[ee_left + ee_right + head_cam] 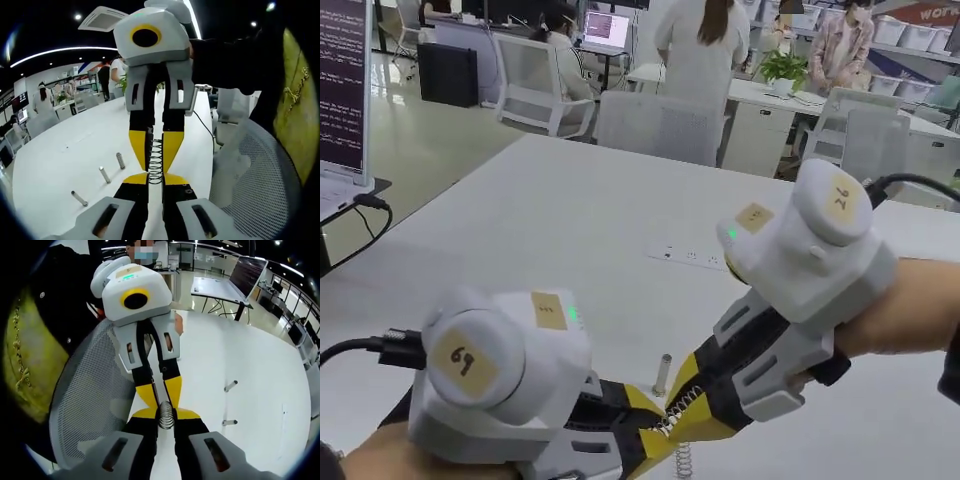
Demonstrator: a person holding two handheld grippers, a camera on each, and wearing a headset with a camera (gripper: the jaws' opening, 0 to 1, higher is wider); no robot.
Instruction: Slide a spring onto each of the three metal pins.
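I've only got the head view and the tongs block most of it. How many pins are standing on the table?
Observer: Three pins, in a row on the table, by the left gripper view.
Operator: Any of them done?
Observer: The end pin looks ribbed, as if it carries a spring. The other two look bare.
Operator: Who has the spring in the air?
Observer: Both. That spring runs straight between the left gripper and the right gripper, each shut on one end.
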